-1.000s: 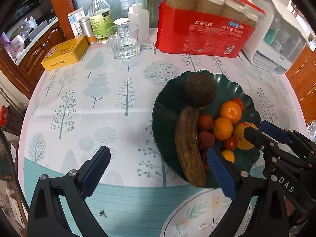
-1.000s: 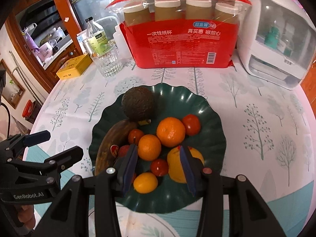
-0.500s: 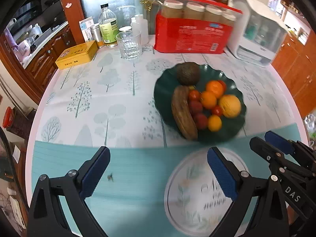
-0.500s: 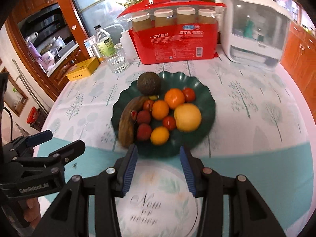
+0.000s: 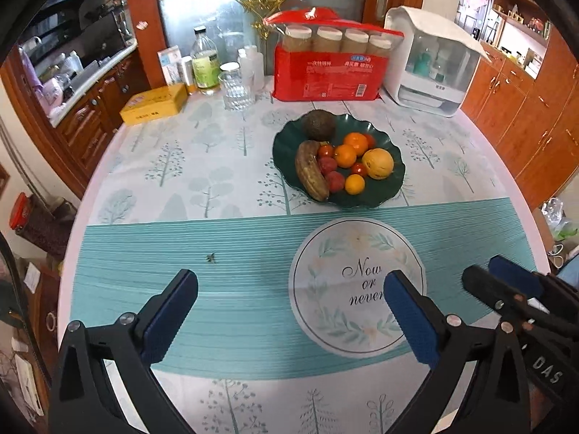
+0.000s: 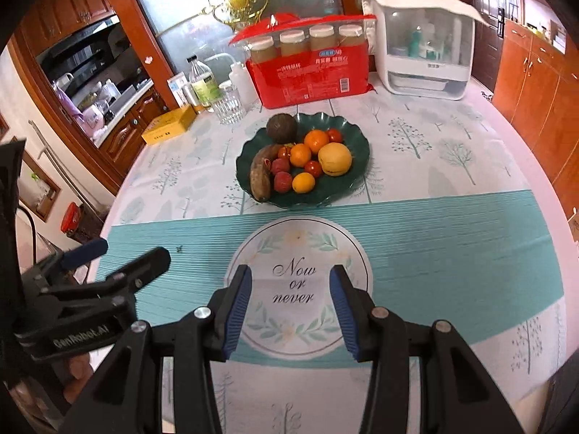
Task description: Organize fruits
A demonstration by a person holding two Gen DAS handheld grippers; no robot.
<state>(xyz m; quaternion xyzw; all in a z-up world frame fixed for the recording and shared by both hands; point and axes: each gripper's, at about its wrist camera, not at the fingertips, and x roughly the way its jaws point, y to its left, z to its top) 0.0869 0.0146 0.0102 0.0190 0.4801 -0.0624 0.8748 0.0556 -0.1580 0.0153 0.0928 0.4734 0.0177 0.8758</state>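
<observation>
A dark green plate (image 5: 286, 144) (image 6: 356, 152) stands on the table and holds a brown banana (image 5: 310, 175) (image 6: 261, 177), a dark avocado (image 5: 318, 124) (image 6: 282, 128), a large yellow fruit (image 5: 377, 163) (image 6: 334, 158), oranges (image 5: 345, 155) (image 6: 300, 154) and small red fruits. My left gripper (image 5: 289, 311) is open and empty, well back from the plate near the table's front. My right gripper (image 6: 289, 303) is open and empty over the round "Now or never" print. Each gripper also shows in the other's view: right gripper (image 5: 506, 282), left gripper (image 6: 119, 256).
At the back stand a red pack of paper cups (image 5: 329, 68), a white appliance (image 5: 430, 61), a glass (image 5: 236, 86), bottles (image 5: 205, 63) and a yellow box (image 5: 153, 104). Wooden cabinets (image 5: 535, 108) are to the right. The round table edge (image 5: 72, 238) curves along the left.
Both grippers have pulled back from the plate toward the table's front edge. The right gripper left the fruits and its jaws stand wider apart. The fruits stay in the plate.
</observation>
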